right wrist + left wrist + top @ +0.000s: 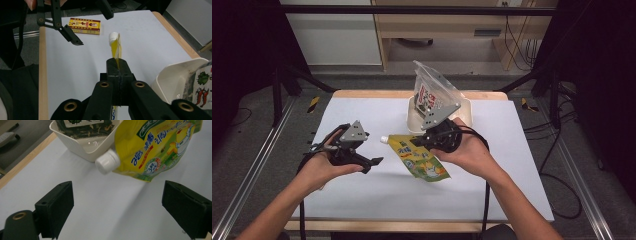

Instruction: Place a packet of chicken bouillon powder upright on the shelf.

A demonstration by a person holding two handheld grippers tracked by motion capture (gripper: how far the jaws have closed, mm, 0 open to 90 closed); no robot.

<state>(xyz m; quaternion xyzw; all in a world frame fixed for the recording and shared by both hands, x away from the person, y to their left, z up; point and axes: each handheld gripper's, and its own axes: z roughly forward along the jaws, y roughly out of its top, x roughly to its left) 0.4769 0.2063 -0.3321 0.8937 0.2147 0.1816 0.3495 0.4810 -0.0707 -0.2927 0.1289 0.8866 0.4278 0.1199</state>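
Observation:
A yellow spout pouch [422, 161] with a white cap [384, 140] hangs tilted just above the white table, cap to the left. My right gripper [418, 142] is shut on its upper edge; in the right gripper view the pouch [116, 50] stands edge-on beyond the closed jaws [117, 65]. My left gripper [373, 164] hovers left of the pouch, open, holding nothing. In the left gripper view its jaws [120, 195] stand wide apart, with the cap [107, 163] and the pouch [155, 145] ahead of them.
A white tub [467, 114] at the table's far middle holds a clear snack bag [432, 90]; the tub's rim [75, 143] sits just behind the cap. A yellow and red box [85, 25] lies near the table's left edge, by the left hand.

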